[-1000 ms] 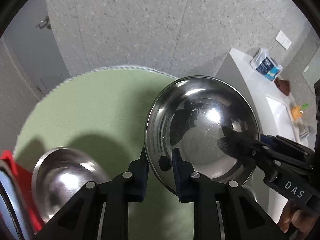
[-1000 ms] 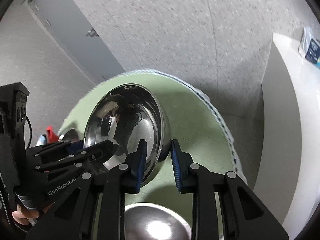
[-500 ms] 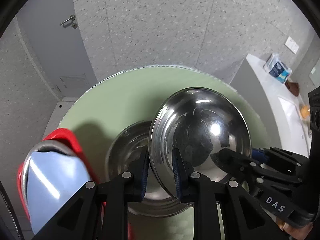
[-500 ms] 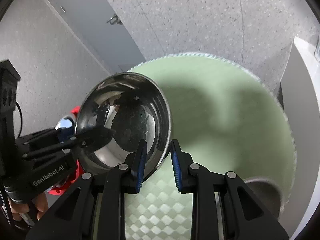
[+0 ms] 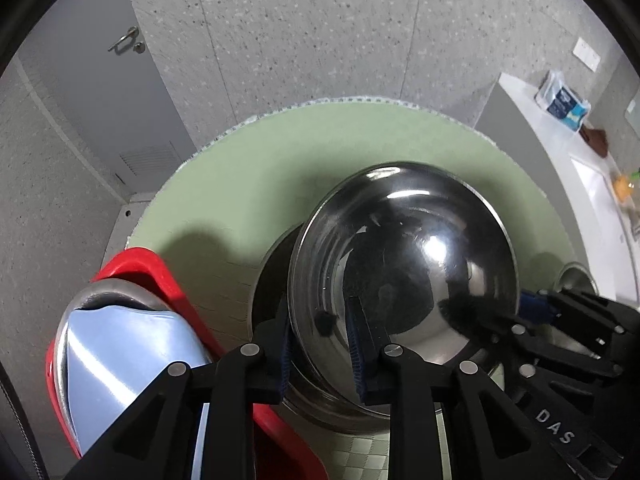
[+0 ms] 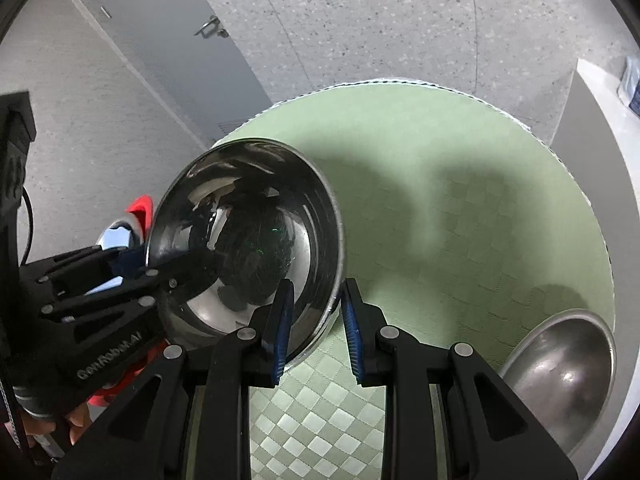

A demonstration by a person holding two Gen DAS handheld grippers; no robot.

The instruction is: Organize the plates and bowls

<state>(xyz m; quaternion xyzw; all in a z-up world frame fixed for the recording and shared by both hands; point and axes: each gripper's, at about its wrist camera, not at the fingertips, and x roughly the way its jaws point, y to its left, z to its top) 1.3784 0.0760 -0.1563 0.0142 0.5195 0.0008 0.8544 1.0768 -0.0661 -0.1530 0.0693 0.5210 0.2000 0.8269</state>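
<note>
Left wrist view: the left gripper [image 5: 320, 344] and right gripper [image 6: 314, 322] each pinch the rim of one steel bowl [image 5: 404, 280], held over a second steel bowl [image 5: 276, 276] on the green mat [image 5: 280, 176], just right of a red rack [image 5: 160, 276].

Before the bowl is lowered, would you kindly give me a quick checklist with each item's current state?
1. Left tool gripping steel bowl rim: ok.
2. Right tool gripping the opposite rim: ok.
3. Second bowl underneath to nest into: ok.
4. Held bowl level over it: not ok, tilted.
5. Red rack clear of the path: cannot tell.
6. Small bowl out of the way: ok.
</note>
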